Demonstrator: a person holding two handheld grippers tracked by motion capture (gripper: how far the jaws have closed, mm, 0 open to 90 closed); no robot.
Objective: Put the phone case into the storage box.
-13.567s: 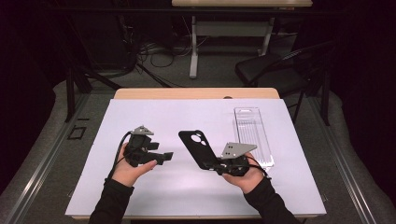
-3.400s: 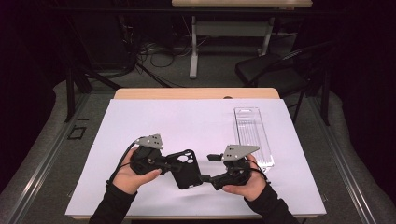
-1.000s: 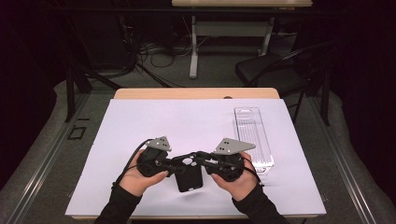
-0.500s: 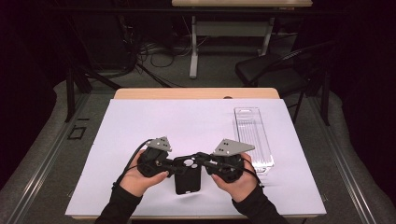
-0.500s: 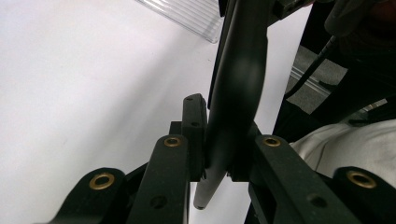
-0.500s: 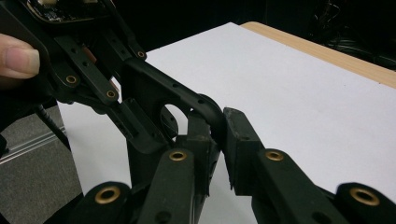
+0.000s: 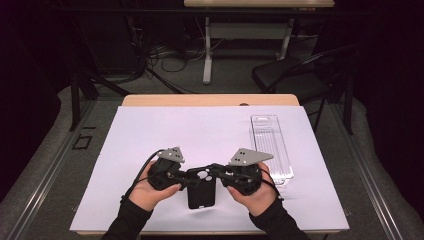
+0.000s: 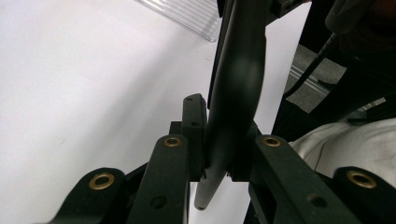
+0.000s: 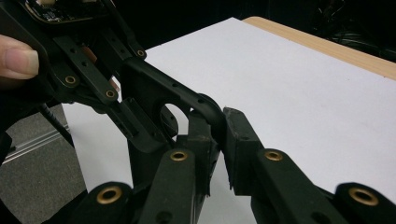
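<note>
Two claws grip one black plastic phone case (image 7: 202, 187) over the white bench (image 7: 210, 130). The left claw (image 7: 184, 176) pinches its left edge, the right claw (image 7: 216, 174) its right. Its long side points toward the person.

A white sheet covers the tabletop (image 7: 210, 130), leaving a strip of wood bare along the far edge. Beyond it, grey floor (image 7: 230, 75) carries tangled cables (image 7: 160, 55), a white desk leg (image 7: 206, 50) and a black chair (image 7: 295, 75). The surroundings are dark.
</note>
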